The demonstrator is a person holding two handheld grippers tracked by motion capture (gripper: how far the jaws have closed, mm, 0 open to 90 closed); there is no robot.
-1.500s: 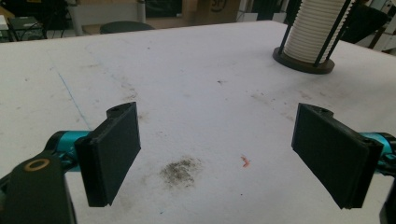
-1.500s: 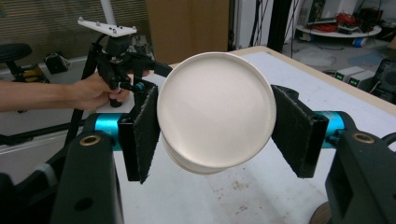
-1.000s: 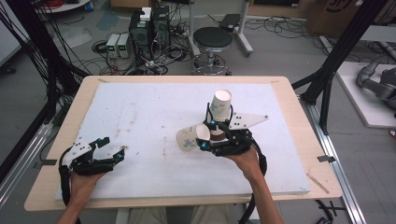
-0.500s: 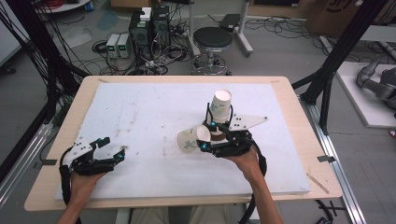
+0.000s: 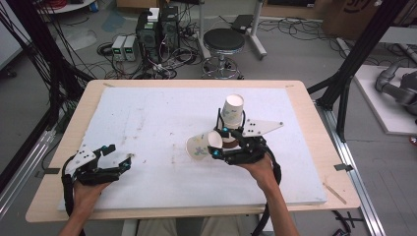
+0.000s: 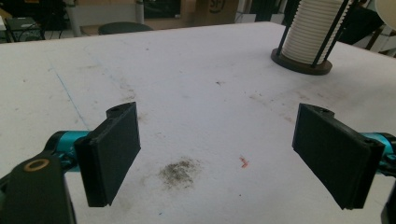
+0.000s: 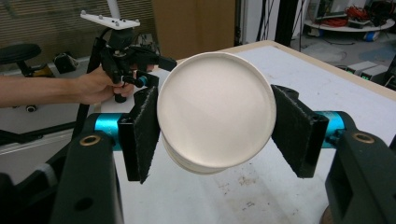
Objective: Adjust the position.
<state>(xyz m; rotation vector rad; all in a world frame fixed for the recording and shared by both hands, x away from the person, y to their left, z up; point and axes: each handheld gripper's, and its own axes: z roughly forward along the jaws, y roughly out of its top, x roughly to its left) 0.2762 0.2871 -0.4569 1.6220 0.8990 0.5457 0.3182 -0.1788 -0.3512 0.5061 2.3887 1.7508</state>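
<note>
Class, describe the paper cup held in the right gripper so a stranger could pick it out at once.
On the white table mat, look right of centre at the right gripper. Between its jaws a paper cup lies sideways, unlike the upright stack of cups in the holder behind.

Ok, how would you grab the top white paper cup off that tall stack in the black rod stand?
Probably from straight above. The top white paper cup pokes up past the black rod stand, so its round side wall is bare there. Pinch that wall on two opposite sides. Lower down the rods fence the stack, so a sideways reach would likely bump them.
</note>
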